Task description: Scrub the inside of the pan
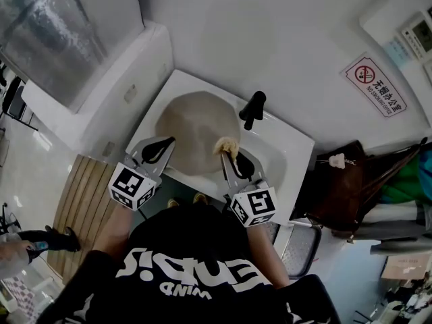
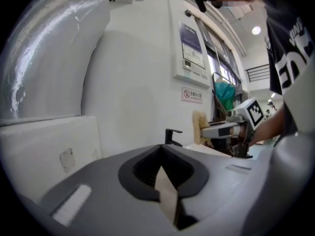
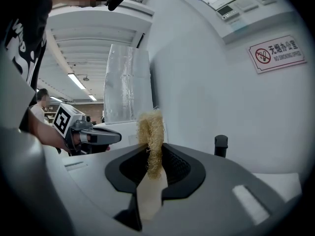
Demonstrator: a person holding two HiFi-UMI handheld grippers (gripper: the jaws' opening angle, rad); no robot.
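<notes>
Sitting in sink (image 1: 295, 148), pan (image 1: 196, 130), scrubber (image 1: 227, 144) gripped

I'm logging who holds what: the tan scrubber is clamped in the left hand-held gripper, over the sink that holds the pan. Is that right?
Not quite. The tan scrubber is clamped in the right hand-held gripper, not the left, as the right gripper view shows. The left hand-held gripper is shut on nothing. The rest stands: it is over the sink that holds the pan.
</notes>
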